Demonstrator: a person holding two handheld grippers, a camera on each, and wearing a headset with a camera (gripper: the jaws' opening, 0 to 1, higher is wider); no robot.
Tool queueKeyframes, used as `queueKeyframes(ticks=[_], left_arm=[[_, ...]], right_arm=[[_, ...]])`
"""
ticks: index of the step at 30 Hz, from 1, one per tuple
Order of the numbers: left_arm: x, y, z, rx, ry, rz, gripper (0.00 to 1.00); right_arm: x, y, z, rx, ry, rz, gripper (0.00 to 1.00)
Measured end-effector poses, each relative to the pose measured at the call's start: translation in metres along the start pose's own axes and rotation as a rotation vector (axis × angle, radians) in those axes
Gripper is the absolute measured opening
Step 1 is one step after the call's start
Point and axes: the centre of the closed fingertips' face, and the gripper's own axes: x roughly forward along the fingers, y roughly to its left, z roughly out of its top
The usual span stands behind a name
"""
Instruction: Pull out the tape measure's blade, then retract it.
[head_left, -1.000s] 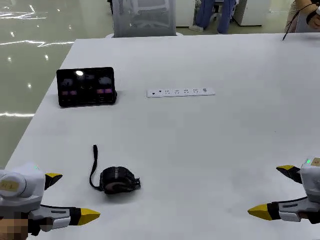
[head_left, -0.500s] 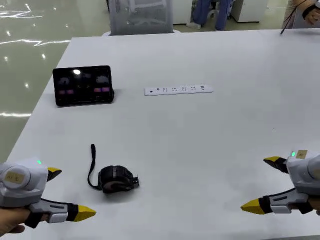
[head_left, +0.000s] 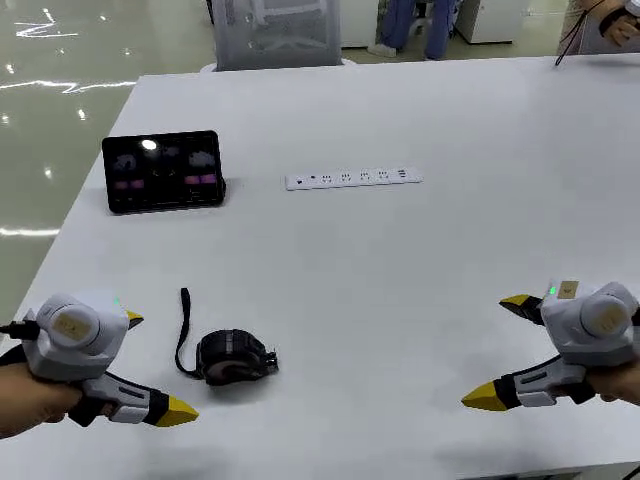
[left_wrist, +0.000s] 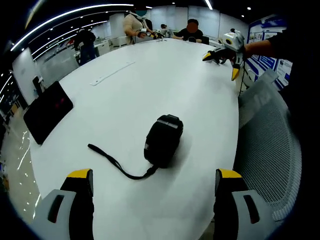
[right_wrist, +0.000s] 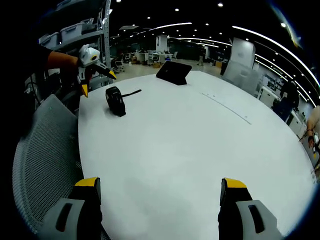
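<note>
**Head view: both grippers open, closing in on an untouched tape**

Head view puts the tape (head_left: 235, 357) on its side near the front edge of the table (head_left: 420, 270), its blade fully wound in and its strap (head_left: 184, 325) trailing off toward the tablet (head_left: 163, 171). A power strip (head_left: 353, 179) lies well behind it.

The left gripper (head_left: 155, 365) sits just beside the tape on the strap side with its jaws spread wide and nothing between them. In the left gripper view the case lies straight ahead between the two yellow tips, so this hand is probably lined up to clamp the body and hold it down.

The right gripper (head_left: 498, 349) is also released and empty. It stands well apart on the other side with its tips aimed back across the table at the tape. That fits a reach for the blade hook, which is too small to make out from here.

Against a second ago, the right gripper has come inward from the table's right edge, and the left has risen a little closer to the case. The tape, tablet and strip keep their places relative to one another. Neither pull nor retraction has begun.
</note>
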Motion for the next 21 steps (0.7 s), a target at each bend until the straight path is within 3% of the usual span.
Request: queueKeyframes(ticks=[8, 21], left_arm=[[0.008, 0.004, 0.012, 0.052, 0.028, -0.036, 0.99], [0.035, -0.005, 0.024, 0.196, 0.098, -0.107, 0.95]], right_arm=[[0.014, 0.004, 0.012, -0.051, 0.002, 0.030, 0.99], [0.041, 0.010, 0.026, -0.081, 0.008, 0.074, 0.99]])
